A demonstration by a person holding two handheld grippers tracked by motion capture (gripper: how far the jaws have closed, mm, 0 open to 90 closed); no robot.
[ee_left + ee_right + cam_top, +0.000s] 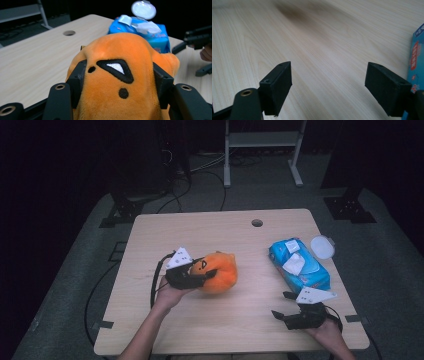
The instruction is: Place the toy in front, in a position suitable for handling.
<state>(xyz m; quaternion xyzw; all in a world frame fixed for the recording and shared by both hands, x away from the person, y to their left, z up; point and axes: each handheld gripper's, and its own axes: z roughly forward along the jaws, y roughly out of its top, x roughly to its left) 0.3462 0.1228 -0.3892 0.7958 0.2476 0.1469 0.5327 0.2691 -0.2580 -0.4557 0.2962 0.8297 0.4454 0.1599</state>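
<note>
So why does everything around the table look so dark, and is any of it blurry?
High view: light falls on the table alone, the surroundings nearly black. Left gripper view: the orange plush toy is sharp up close, the blue wipes pack behind it softer. Right gripper view: the far tabletop blurs, with a soft dark shadow patch.

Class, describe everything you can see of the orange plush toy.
The orange plush toy is soft, fuzzy fabric with stitched black markings: a white-filled triangle and round dots. It sits left of centre on the wooden table, clamped on both sides by the left gripper, whose black pads press into its pile.
</note>
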